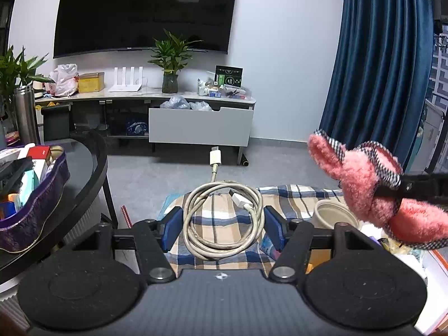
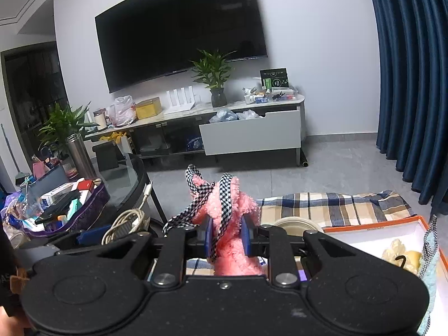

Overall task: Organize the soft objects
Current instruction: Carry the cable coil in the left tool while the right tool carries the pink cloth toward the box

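In the left wrist view my left gripper [image 1: 223, 228] is shut on a coiled beige charging cable [image 1: 196, 204], whose loop is squeezed between the blue pads and whose plug sticks up ahead. My right gripper [image 2: 226, 236] is shut on a pink fluffy bow [image 2: 233, 254] with black-and-white checked trim. The bow's ends stick up past the fingertips. From the left wrist, the same pink bow [image 1: 364, 184] hangs in the air at the right, clamped in a black finger [image 1: 420, 187]. The right wrist view shows the cable [image 2: 126, 221] lifted at lower left.
An orange-rimmed box [image 2: 392, 224] at the right holds a yellow fluffy item [image 2: 400, 254] and a light blue checked-trim piece [image 2: 431, 252]. A plaid cloth [image 2: 336, 204] and a cream round container [image 2: 296, 224] lie below. A black glass table [image 1: 84, 173] carries a purple tin [image 1: 42, 210].
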A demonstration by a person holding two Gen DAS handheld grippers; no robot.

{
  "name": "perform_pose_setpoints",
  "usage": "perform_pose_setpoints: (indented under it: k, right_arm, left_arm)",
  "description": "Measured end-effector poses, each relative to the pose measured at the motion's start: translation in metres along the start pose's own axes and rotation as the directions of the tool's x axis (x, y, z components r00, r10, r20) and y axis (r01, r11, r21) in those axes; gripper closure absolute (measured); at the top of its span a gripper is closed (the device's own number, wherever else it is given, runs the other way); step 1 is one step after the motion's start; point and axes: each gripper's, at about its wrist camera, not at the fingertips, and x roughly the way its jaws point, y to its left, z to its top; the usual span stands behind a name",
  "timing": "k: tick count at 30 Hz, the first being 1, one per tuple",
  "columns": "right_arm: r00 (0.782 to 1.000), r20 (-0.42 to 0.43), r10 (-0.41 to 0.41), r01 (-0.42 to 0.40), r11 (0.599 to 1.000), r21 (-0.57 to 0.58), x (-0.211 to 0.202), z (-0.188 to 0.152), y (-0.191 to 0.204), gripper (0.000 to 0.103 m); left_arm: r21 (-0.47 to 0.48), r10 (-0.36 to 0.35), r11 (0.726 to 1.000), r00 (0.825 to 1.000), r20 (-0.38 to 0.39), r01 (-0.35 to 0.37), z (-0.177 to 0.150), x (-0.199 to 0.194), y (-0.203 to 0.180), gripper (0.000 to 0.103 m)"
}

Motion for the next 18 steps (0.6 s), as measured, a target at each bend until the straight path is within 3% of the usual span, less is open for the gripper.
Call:
perform_pose_setpoints:
  k: [18]
  right_arm:
    - [1.0,0.016,0.007,-0.007,0.999,-0.033,-0.029,-0.002,-0.015,0.077]
  left_arm:
    - [-0.028,0.019,0.999,1.0,0.008,-0.018,-0.002,-0.022,-0.032,0.04]
